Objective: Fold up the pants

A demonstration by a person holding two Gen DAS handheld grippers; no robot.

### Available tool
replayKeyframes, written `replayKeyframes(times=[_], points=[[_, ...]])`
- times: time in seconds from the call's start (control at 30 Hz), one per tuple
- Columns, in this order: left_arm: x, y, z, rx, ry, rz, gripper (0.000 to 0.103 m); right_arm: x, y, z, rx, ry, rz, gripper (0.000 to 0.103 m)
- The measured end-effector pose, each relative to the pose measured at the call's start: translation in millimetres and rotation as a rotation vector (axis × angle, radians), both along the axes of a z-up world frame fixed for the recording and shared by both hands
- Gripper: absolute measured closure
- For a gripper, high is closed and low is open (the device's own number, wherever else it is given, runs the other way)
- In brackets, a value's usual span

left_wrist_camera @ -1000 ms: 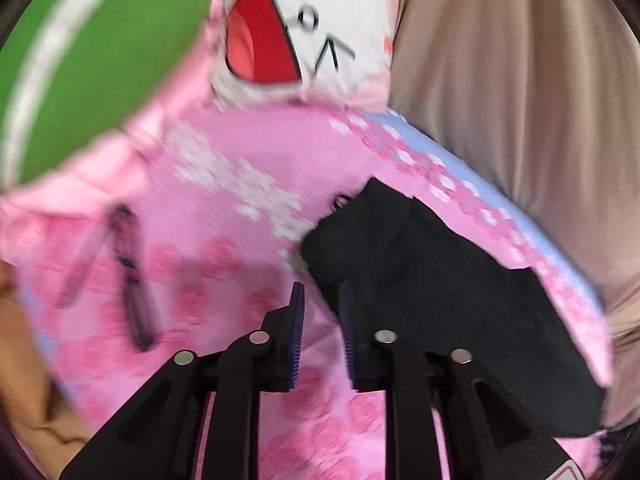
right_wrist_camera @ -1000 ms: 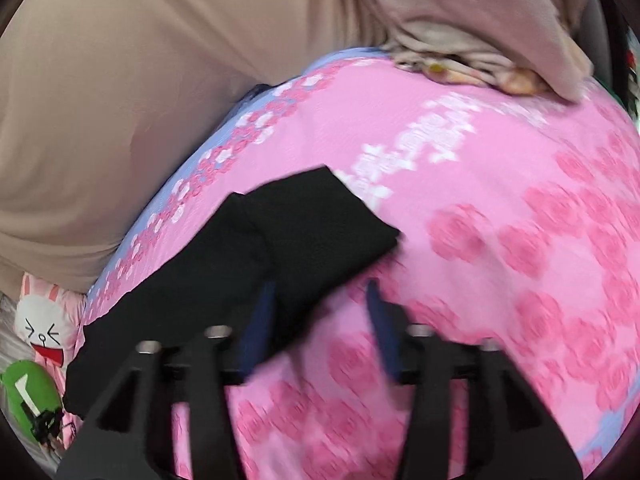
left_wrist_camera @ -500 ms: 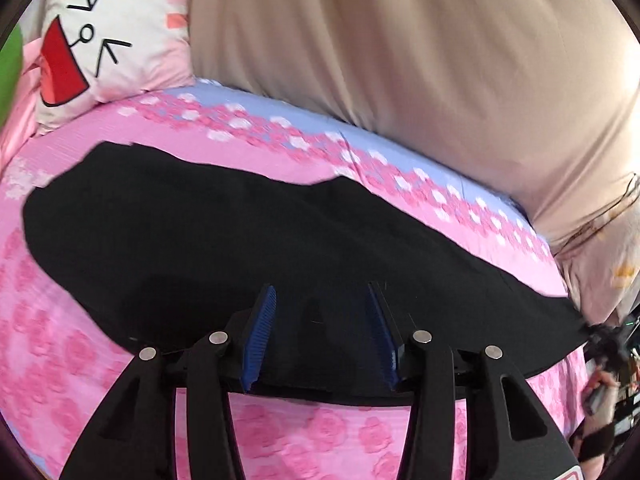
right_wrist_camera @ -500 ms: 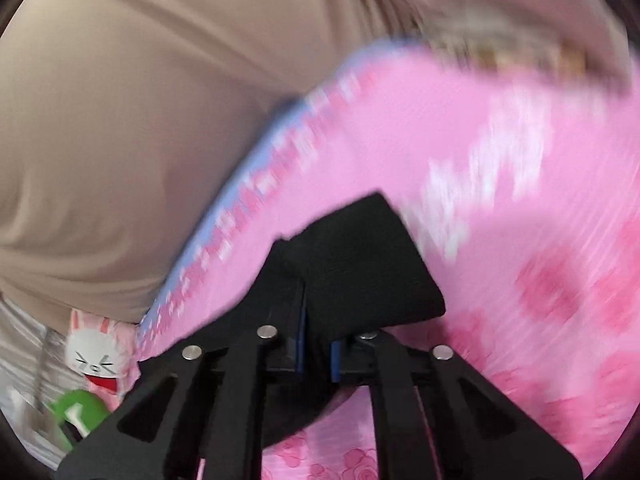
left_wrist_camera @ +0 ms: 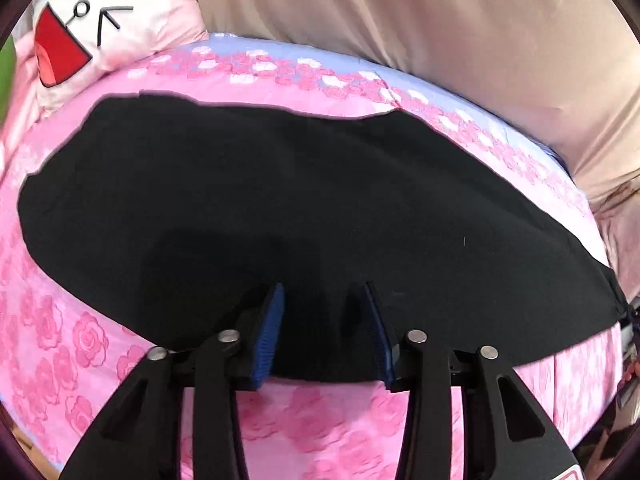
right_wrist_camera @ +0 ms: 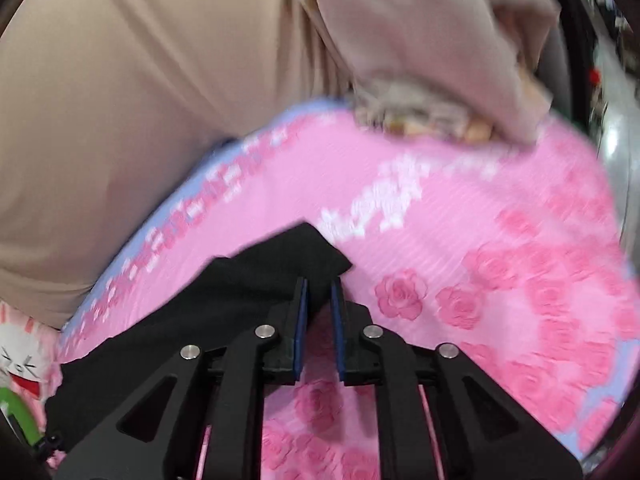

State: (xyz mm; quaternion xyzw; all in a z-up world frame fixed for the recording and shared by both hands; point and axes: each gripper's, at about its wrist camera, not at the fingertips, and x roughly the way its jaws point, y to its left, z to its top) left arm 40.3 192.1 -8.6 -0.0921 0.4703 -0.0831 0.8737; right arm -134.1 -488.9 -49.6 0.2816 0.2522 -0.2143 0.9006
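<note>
Black pants (left_wrist_camera: 280, 184) lie spread flat across a pink rose-patterned bedspread (left_wrist_camera: 100, 340). My left gripper (left_wrist_camera: 323, 288) hovers over the middle of their near edge. Its jaws stand apart and are closing, with cloth under them but none pinched. In the right wrist view, the leg end of the pants (right_wrist_camera: 240, 292) rises to my right gripper (right_wrist_camera: 318, 282). Black cloth is caught between that gripper's tips. Its narrow jaws are opening slightly.
A white pillow with a cartoon face (left_wrist_camera: 100, 20) sits at the bed's far left corner, beside a green object (right_wrist_camera: 20, 416). Beige fabric (left_wrist_camera: 440, 20) hangs along the far side. A heap of beige cloth (right_wrist_camera: 420, 112) lies beyond the leg end.
My left gripper swung from the pants' end to the middle of their near edge, and its jaws widened. My right gripper closed on the leg end and rose with it.
</note>
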Motion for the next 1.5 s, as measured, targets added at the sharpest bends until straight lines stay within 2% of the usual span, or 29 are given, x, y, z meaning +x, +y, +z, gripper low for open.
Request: replayKeyframes(times=[0.07, 0.17, 0.27, 0.33, 0.4, 0.5, 0.57, 0.6, 0.63, 0.7, 0.73, 0.77, 0.8, 0.87, 0.97, 1.0, 1.07, 1.17, 1.2, 1.23, 1.3, 1.33, 1.37, 1.4, 1.43, 1.5], points=[[-8, 8, 0, 0.002, 0.006, -0.001, 0.075, 16, 35, 20, -0.019, -0.022, 0.134, 0.091], [-21, 16, -3, -0.023, 0.006, -0.002, 0.078, 66, 132, 44, -0.022, -0.026, 0.478, 0.089], [-30, 20, -5, -0.043, -0.024, -0.004, 0.078, 121, 222, 41, 0.020, 0.005, 0.745, 0.089], [-33, 20, -6, -0.055, -0.035, -0.002, 0.078, 174, 300, 29, 0.032, 0.069, 0.911, 0.089], [-33, 23, -8, -0.080, -0.036, -0.002, 0.078, 218, 357, 16, 0.005, 0.129, 0.998, 0.089], [-35, 31, -11, -0.133, -0.038, -0.012, 0.078, 281, 422, -8, -0.012, 0.222, 1.046, 0.089], [-36, 31, -11, -0.133, -0.045, -0.021, 0.078, 323, 442, -29, -0.038, 0.292, 1.016, 0.091], [-36, 30, -10, -0.132, -0.049, -0.023, 0.078, 337, 444, -35, -0.038, 0.292, 1.007, 0.097], [-37, 30, -10, -0.123, -0.057, -0.029, 0.078, 347, 442, -36, -0.018, 0.257, 1.004, 0.103], [-38, 29, -10, -0.113, -0.069, -0.035, 0.078, 363, 429, -36, 0.078, 0.252, 0.976, 0.103], [-39, 28, -10, -0.111, -0.074, -0.038, 0.078, 361, 424, -33, 0.093, 0.248, 0.951, 0.103], [-40, 28, -11, -0.112, -0.077, -0.038, 0.078, 354, 423, -26, 0.066, 0.233, 0.938, 0.103], [-40, 29, -11, -0.117, -0.079, -0.038, 0.078, 340, 426, -16, 0.003, 0.201, 0.948, 0.098], [-39, 30, -11, -0.123, -0.084, -0.041, 0.078, 306, 424, -7, -0.068, 0.162, 0.974, 0.097], [-39, 30, -11, -0.117, -0.089, -0.040, 0.078, 292, 398, -27, -0.138, 0.235, 0.923, 0.097], [-40, 28, -10, -0.109, -0.093, -0.040, 0.078, 280, 373, -35, -0.124, 0.247, 0.886, 0.100], [-43, 23, -8, -0.069, -0.109, -0.038, 0.078, 249, 323, -29, -0.044, 0.187, 0.820, 0.097], [-53, 6, 4, 0.045, -0.157, -0.020, 0.078, 202, 254, -19, -0.040, 0.124, 0.706, 0.093], [-58, -6, 11, 0.090, -0.182, -0.020, 0.078, 186, 224, -21, -0.043, 0.133, 0.654, 0.091], [-59, -13, 16, 0.099, -0.195, -0.030, 0.076, 178, 198, -27, -0.052, 0.156, 0.600, 0.089], [-59, -39, 29, 0.083, -0.217, -0.073, 0.071, 167, 143, -44, -0.073, 0.224, 0.474, 0.091], [-57, -50, 32, 0.078, -0.220, -0.089, 0.068, 162, 119, -50, -0.046, 0.214, 0.443, 0.103], [-54, -64, 35, 0.074, -0.219, -0.103, 0.064, 152, 88, -52, 0.042, 0.173, 0.401, 0.103], [-51, -75, 36, 0.069, -0.211, -0.111, 0.063, 143, 72, -50, 0.075, 0.154, 0.360, 0.103], [-47, -90, 36, 0.055, -0.192, -0.125, 0.063, 131, 56, -44, 0.078, 0.123, 0.323, 0.097], [-40, -111, 33, 0.021, -0.159, -0.144, 0.063, 116, 34, -40, 0.041, 0.094, 0.285, 0.094]])
